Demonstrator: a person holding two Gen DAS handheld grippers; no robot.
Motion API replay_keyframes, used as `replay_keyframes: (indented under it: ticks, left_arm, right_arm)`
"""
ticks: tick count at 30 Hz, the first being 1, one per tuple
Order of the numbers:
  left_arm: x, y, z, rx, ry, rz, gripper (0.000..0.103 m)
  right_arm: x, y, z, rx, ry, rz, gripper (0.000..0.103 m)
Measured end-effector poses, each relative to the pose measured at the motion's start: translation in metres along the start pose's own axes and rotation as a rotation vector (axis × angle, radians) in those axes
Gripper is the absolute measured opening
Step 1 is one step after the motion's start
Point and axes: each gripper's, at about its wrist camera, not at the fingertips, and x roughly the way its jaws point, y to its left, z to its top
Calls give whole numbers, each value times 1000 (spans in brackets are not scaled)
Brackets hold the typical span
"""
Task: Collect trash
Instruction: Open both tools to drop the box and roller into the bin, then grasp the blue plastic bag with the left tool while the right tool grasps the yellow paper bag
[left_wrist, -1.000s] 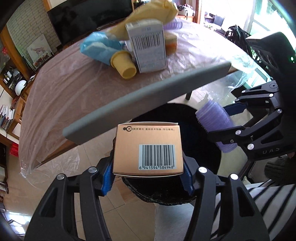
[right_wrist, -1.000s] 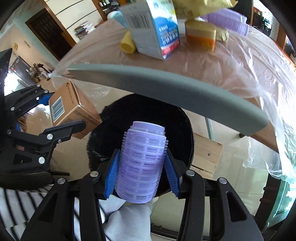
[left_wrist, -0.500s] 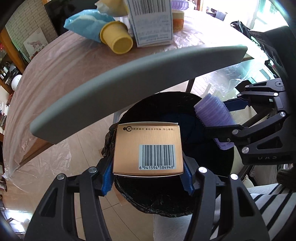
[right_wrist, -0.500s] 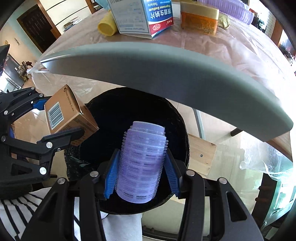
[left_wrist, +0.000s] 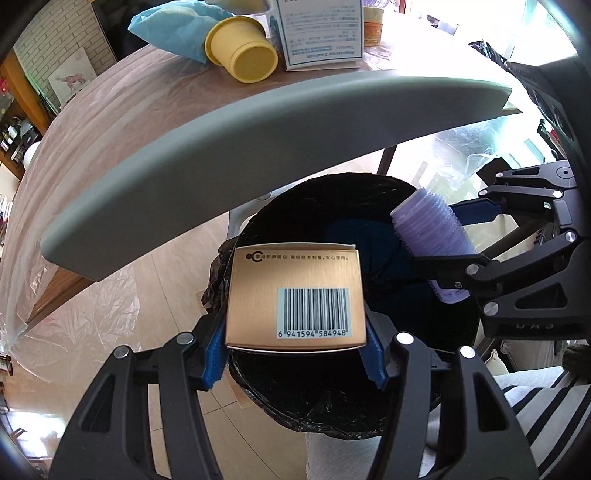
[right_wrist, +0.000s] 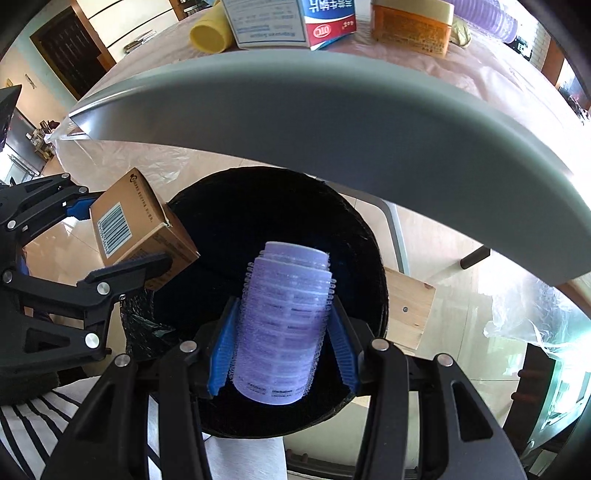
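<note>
My left gripper (left_wrist: 295, 354) is shut on a gold-brown carton (left_wrist: 295, 299) with a barcode, held over the near-left rim of a black-lined trash bin (left_wrist: 332, 417). My right gripper (right_wrist: 282, 350) is shut on a purple hair roller (right_wrist: 284, 321), which hangs over the bin's dark opening (right_wrist: 266, 221). In the left wrist view the roller (left_wrist: 430, 236) and the right gripper (left_wrist: 461, 243) sit over the bin's right side. The right wrist view shows the carton (right_wrist: 136, 225) and the left gripper (right_wrist: 110, 240) at the bin's left edge.
A grey chair back (left_wrist: 258, 140) arches just above the bin. Behind it, a plastic-covered table (left_wrist: 110, 122) carries a yellow cup (left_wrist: 243, 55), a blue bag (left_wrist: 170, 26), a white and blue box (right_wrist: 291, 22) and an orange box (right_wrist: 410, 26). Striped fabric (left_wrist: 535, 406) lies at lower right.
Both grippers have sunk toward the bin with their loads still held. The chair back and table now appear higher, and the bin looks larger.
</note>
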Motion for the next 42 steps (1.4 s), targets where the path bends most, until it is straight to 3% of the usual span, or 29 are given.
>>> replay_keyframes:
  ticks: [11,12,14,16,21,26,29,31,35,39,42]
  left_arm:
    - [1,5,3,2,-8,-11,60]
    - [0,5,3,2,-16,-14,61]
    - [-3,5,3,-1,-24,-15,74]
    - [-7,7,3,-2,-40,-14,83]
    - [-19,12,1,-16,-62,-10,84]
    - [-48,22,2,-48,-119,-25,84]
    - [-70,30,5,-64,-170,-21,85]
    - [-86,37,11,-81,-213,-28,93]
    - [-110,53,34,-124,-293,-25,99]
    - [-120,72,68,-152,-358,16,100]
    - [-116,88,95,-157,-366,-6,100]
  right_arm:
    - [-2,2,2,27,2,-3,48]
    - [-3,2,2,30,2,-5,50]
    - [-8,2,0,35,-12,-11,67]
    - [-19,2,-3,34,-41,-27,75]
    - [-46,2,-11,26,-90,-52,76]
    - [-101,-6,-11,55,-204,-64,81]
    - [-138,-18,2,105,-298,-44,88]
    - [-161,-24,17,125,-361,-50,93]
    - [-185,-32,44,177,-438,-51,99]
    - [-191,-49,73,241,-456,-24,99]
    - [-183,-59,100,300,-435,17,99]
